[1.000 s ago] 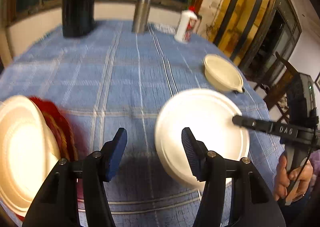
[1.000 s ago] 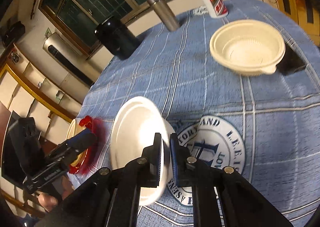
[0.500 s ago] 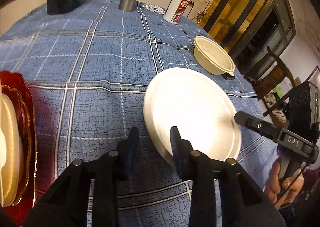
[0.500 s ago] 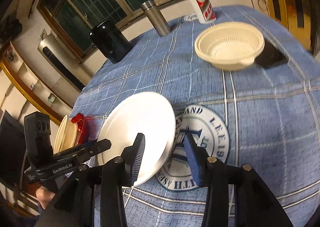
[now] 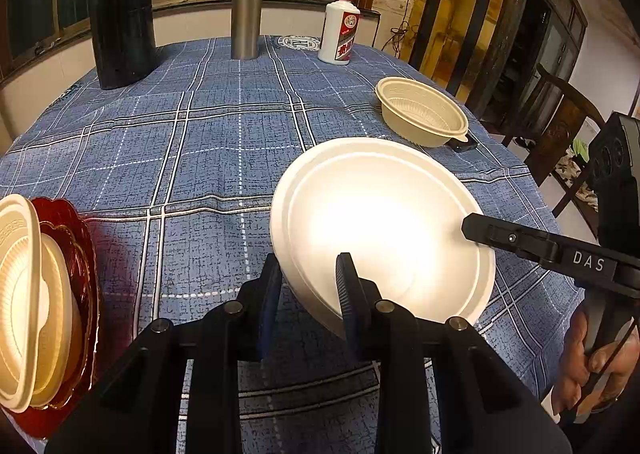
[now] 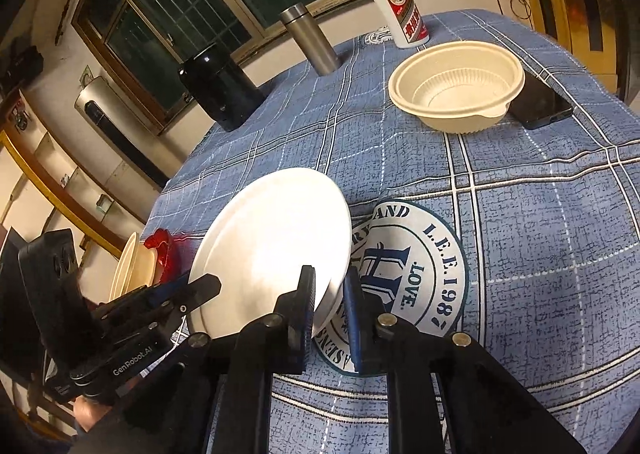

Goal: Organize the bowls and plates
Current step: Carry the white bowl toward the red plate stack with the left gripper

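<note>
Left wrist view: the left gripper (image 5: 306, 288) and the right gripper (image 6: 329, 304) each straddle the rim of the white plate (image 5: 380, 230), at its near-left and near-right edges. Both sets of jaws have just been closing on that rim and now pinch it, one pad above and one below. For a sound lift, both grips should hold firm and rise together, keeping the plate level. The likely destination is the stack (image 5: 28, 298) at far left; the bowl (image 6: 456, 84) sits farther back on the right.
</note>
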`<state>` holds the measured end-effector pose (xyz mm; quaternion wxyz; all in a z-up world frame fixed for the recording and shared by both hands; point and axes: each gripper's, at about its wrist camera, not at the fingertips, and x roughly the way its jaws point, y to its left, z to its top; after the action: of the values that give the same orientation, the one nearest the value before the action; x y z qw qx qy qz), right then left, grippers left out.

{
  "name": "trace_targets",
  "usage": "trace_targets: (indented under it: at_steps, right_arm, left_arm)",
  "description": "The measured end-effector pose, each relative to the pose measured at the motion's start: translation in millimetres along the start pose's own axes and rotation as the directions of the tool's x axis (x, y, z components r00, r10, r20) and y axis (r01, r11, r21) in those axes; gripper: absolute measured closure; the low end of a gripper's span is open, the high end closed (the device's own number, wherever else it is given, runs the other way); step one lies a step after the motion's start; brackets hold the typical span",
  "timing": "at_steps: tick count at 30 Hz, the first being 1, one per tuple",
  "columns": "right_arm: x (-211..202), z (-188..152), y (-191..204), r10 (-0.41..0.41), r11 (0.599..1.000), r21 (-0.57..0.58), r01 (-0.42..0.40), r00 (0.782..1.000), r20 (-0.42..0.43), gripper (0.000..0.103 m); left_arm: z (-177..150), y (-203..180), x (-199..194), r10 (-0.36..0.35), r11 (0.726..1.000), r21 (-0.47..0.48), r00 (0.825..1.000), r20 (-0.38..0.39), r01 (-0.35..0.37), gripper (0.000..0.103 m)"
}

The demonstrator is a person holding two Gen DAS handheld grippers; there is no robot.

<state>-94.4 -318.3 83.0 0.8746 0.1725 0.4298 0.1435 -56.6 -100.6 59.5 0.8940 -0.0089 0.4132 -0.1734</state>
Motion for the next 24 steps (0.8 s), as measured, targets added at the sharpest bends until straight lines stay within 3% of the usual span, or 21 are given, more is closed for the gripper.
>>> trace_targets:
  at_steps: [24]
  right_arm:
    - [3, 4, 21, 0.009, 0.999, -0.04, -0.009, 1.0, 0.008, 0.088]
  left_arm:
    - [-1, 8, -18, 0.035, 0.999, -0.011, 0.997, 0.062, -0.035, 0.078]
